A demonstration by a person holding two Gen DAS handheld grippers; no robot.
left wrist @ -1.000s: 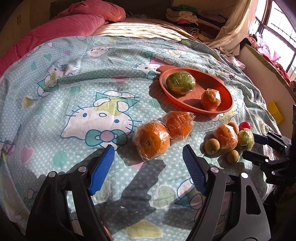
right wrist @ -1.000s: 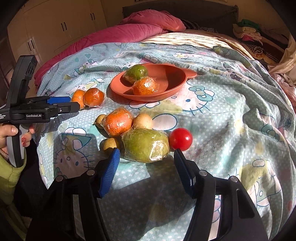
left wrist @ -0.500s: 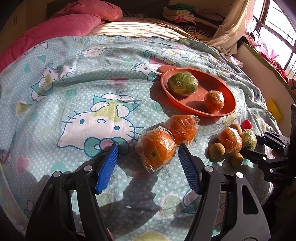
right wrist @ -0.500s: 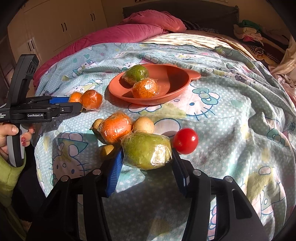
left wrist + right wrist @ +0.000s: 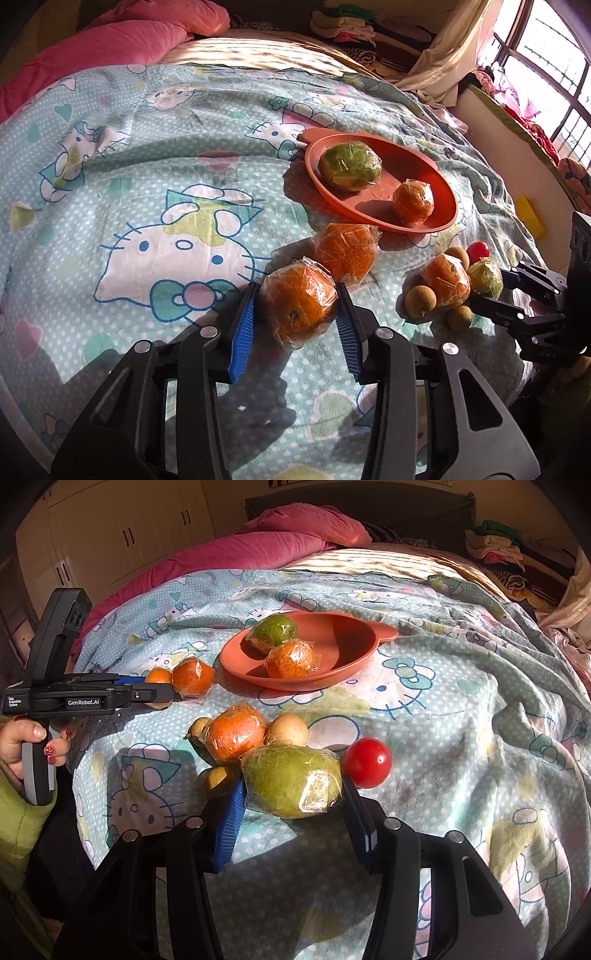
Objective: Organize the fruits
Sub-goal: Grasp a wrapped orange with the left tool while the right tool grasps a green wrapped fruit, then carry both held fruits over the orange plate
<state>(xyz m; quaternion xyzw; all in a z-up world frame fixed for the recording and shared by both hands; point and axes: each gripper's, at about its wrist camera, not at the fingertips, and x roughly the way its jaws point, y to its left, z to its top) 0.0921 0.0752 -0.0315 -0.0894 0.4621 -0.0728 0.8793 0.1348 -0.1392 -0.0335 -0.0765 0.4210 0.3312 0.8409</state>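
Now both grips land: left gripper (image 5: 295,314), jaws just closing from wide apart, clamps the near plastic-wrapped orange (image 5: 298,303); right gripper (image 5: 291,799), also closing, pinches the wrapped green fruit (image 5: 291,781), which earlier lay loose ahead of it. Both fruits sit on the cartoon-print bedspread (image 5: 147,184). Beyond, the orange plastic plate (image 5: 439,184) holds two fruits, unchanged. Lift comes next, I reckon.

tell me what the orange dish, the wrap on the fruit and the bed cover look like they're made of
Orange dish: probably moulded plastic, with a smooth matte surface and a small tab at its rim.
Wrap on the green fruit: thin clear plastic film, with crinkles and bright glints.
Bed cover: soft printed fabric, possibly towelling; it wrinkles and looks slightly fuzzy, though the weave is too fine to tell.
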